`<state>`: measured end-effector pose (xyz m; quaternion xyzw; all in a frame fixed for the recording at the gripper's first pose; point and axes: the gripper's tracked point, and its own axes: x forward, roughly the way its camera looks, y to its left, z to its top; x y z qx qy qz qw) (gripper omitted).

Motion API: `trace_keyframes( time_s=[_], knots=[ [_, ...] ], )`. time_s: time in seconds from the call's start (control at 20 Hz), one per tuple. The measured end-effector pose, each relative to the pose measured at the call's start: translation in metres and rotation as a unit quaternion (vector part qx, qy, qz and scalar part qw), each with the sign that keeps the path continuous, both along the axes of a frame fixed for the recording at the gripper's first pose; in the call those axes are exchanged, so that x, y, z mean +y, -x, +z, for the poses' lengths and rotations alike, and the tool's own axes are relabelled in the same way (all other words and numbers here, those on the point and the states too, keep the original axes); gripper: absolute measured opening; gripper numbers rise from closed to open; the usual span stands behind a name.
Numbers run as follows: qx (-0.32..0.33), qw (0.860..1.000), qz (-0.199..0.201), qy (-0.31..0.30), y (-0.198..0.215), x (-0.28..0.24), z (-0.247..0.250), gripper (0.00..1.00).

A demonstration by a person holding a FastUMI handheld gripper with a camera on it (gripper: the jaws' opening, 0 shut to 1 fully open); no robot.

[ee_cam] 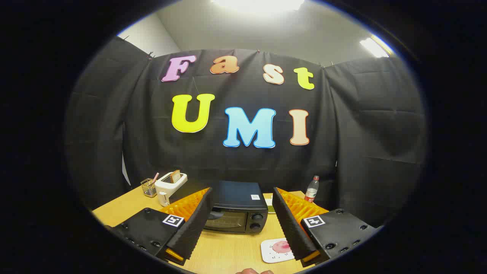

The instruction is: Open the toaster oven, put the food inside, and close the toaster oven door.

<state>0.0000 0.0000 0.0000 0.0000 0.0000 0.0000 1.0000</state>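
Fingers point(283, 220) spread apart; closed toaster oven point(237, 207) beyond them.

Off to the far left on the wooden bench point(125, 205) there's a white toaster point(170, 184) with a slice of bread point(175, 175) sticking up out of its slot. Just left of it sits a small wire basket point(148, 187) with something pink poking out. Over on the far right, near the black cloth wall, a clear plastic bottle point(312, 189) with a red cap stands upright.

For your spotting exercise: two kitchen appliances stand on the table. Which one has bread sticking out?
The white toaster, left of the black toaster oven, beyond the open gripper; the oven's door is shut.
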Motion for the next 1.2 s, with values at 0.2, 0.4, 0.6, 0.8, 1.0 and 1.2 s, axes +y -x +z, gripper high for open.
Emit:
trace_keyframes(
  time_s=[0.2,0.4,0.6,0.8,1.0,1.2],
  knots=[
    [-0.006,1.0,-0.002,0.01,0.005,-0.003,0.004,0.98],
    [-0.009,1.0,-0.001,0.004,0.004,-0.003,0.01,0.98],
    [-0.021,1.0,-0.016,0.01,0.003,-0.015,0.018,0.98],
    [-0.019,1.0,-0.021,0.005,-0.003,-0.023,0.021,0.98],
    [-0.01,1.0,-0.021,0.002,-0.011,-0.026,0.019,0.98],
    [-0.004,1.0,-0.023,0.006,-0.025,-0.026,0.027,0.98]
  ],
)
